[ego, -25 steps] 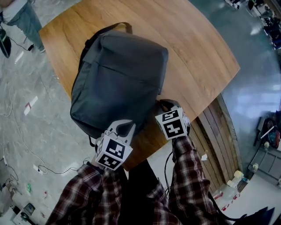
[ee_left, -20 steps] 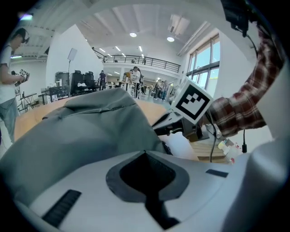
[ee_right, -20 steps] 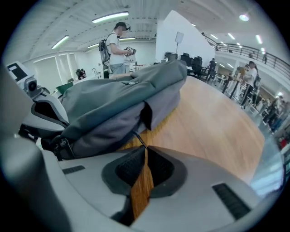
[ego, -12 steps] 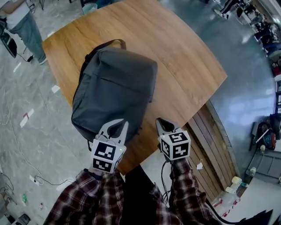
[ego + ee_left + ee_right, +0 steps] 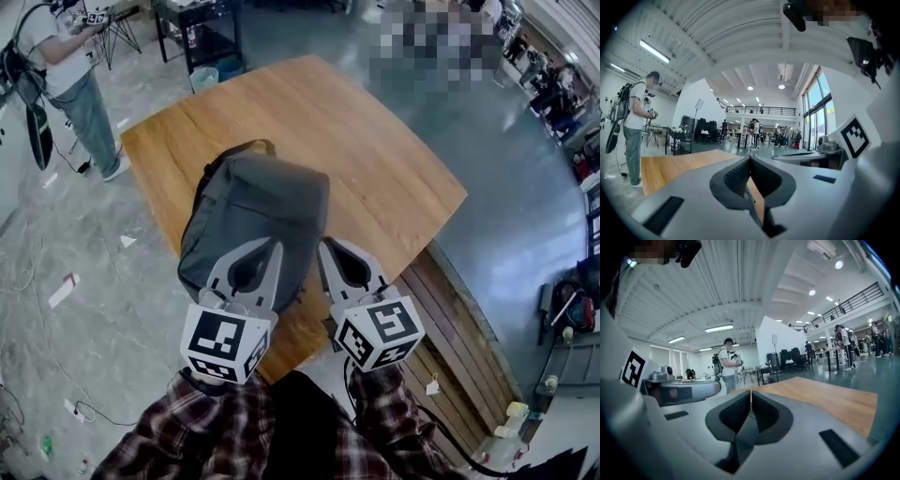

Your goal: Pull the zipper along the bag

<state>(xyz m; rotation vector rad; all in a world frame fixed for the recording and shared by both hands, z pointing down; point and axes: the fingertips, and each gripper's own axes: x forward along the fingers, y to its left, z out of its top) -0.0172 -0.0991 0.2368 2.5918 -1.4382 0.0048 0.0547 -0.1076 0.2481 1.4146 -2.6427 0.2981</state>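
Backpack in grey fabric lies flat on the wooden table, left of the frame's centre in the head view, its carry handle toward the upper part of the frame and its lower end at the table's near corner. In that view the tips of both grippers overlap the bag's near end: the left gripper over its lower middle, the right gripper just off its lower right edge. Neither has hold of the bag. In the left gripper view the fingers are pressed together at the tips with nothing between them, and beyond them show only the tabletop and an open hall. In the right gripper view the fingers likewise meet tip to tip, empty, with the table stretching off to the right. Plaid sleeves fill the bottom of the head view. A person stands on the grey floor at the upper left.
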